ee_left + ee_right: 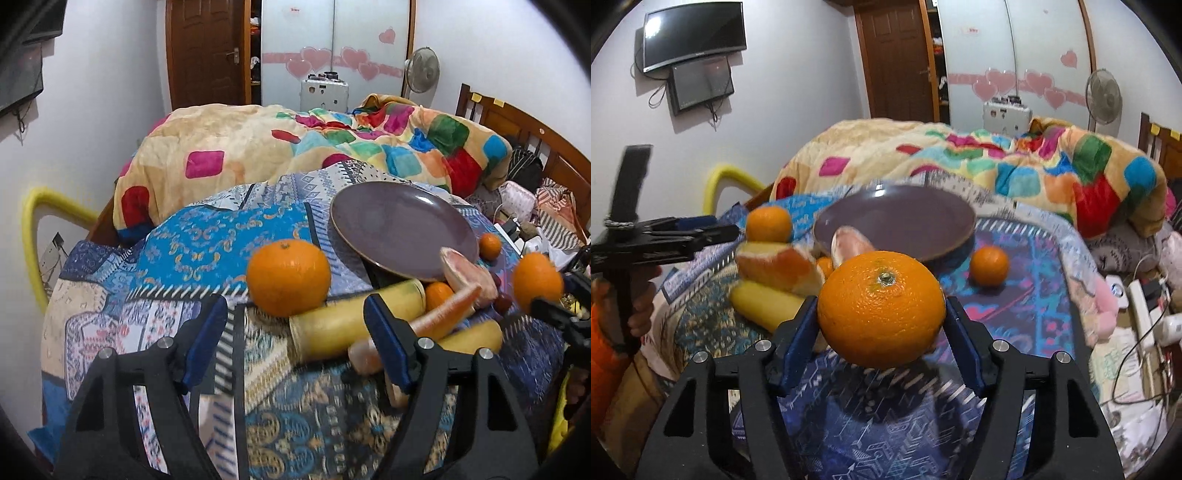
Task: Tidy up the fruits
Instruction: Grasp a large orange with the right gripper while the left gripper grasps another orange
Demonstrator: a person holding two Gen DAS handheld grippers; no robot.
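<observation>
My right gripper (881,332) is shut on a large orange (881,306), held off the patterned cloth in front of a purple plate (923,206); the left wrist view shows this orange (537,282) at the far right. My left gripper (295,314) is open. A second large orange (288,277) sits just beyond its fingertips, and the end of a yellow banana piece (354,321) lies between the fingers. Pink citrus wedges (465,277), another banana piece (472,336) and two small oranges (489,245) (437,295) lie beside the plate (402,229).
The fruit lies on a blue patterned cloth (221,240) on a bed, with a bright checked blanket (332,147) heaped behind. Cables and a power strip (1145,306) are at the right. A hand in an orange sleeve (605,332) holds the left gripper.
</observation>
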